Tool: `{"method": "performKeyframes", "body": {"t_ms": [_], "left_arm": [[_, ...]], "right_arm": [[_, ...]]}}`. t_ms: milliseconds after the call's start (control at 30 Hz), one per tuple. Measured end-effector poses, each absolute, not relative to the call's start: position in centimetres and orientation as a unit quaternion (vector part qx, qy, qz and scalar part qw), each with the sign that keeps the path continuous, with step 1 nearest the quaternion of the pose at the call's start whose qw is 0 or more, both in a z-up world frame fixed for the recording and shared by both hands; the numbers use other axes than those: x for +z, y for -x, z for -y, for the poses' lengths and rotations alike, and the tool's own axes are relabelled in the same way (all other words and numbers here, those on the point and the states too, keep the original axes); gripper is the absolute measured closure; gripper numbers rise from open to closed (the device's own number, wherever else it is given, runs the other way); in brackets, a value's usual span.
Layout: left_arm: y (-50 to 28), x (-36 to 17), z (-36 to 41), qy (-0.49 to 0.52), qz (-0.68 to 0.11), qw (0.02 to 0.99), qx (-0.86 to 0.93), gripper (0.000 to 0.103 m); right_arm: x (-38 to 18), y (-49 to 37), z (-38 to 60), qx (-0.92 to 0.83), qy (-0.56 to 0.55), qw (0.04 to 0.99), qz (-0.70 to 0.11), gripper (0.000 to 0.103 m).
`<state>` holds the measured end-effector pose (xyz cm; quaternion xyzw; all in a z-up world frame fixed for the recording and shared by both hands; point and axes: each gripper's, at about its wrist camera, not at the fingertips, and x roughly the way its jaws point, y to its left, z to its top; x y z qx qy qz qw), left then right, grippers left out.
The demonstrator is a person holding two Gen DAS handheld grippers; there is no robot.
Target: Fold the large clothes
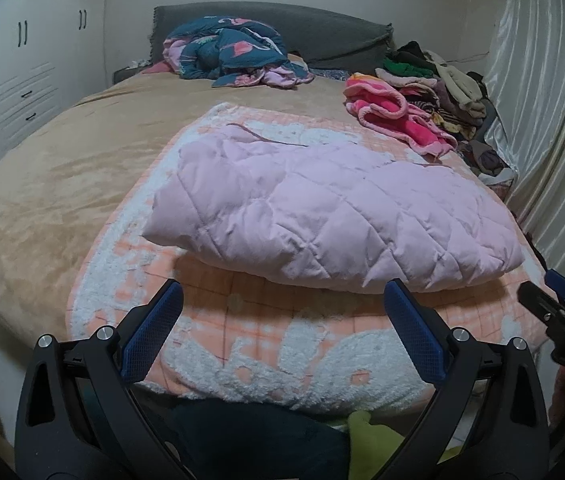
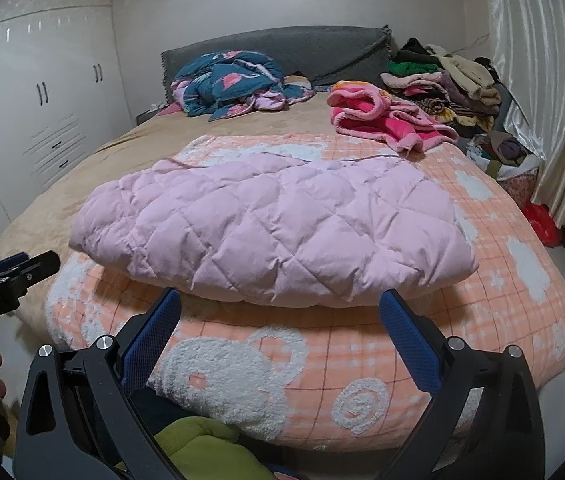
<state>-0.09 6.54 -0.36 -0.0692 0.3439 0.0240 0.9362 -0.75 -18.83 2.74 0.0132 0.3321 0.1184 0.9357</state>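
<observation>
Left tool: the left tool (image 1: 282, 308) has its blue textured fingers (image 1: 154, 332) spread wide apart, holding nothing and touching nothing; it hangs above the near edge of the bed.
Right tool: the right tool (image 2: 280, 312) is likewise spread wide, empty, its ribbed blue pads (image 2: 412, 340) clear of the cloth.
Pink quilted coat: the pink quilted coat (image 1: 334, 216) is puffy, diamond-stitched, and folded into a thick rounded slab; it lies at 12 o'clock from both tools, just beyond the fingertips, apart from them.
Blanket: the peach checked fleece blanket (image 2: 502, 300) with white woolly bear shapes lies under the coat.
Bed: the tan plush bed cover (image 1: 42, 184) spreads out at 10 o'clock.
Teal bundle: a crumpled teal and pink quilt (image 1: 234, 52) sits at 11 o'clock by the grey headboard (image 1: 322, 32).
Clothes pile: a pink fleece garment (image 2: 382, 116) and stacked clothes (image 2: 450, 88) lie at 1 o'clock.
</observation>
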Motion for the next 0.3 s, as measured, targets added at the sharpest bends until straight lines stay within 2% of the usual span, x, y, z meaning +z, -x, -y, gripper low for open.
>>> {"method": "performKeyframes", "body": {"t_ms": [167,300], "left_arm": [[-1.8,-1.7,-9.9,0.092,-0.364,0.924,0.07,0.009],[-4.8,-3.8,-16.0,0.12,-0.39,0.902,0.139,0.009]], "right_arm": [[1.6,-0.1,23.4,0.055,-0.048,0.94,-0.334,0.004],[-1.5,-1.4,32.6,-0.064,-0.1,0.925,-0.361,0.004]]}}
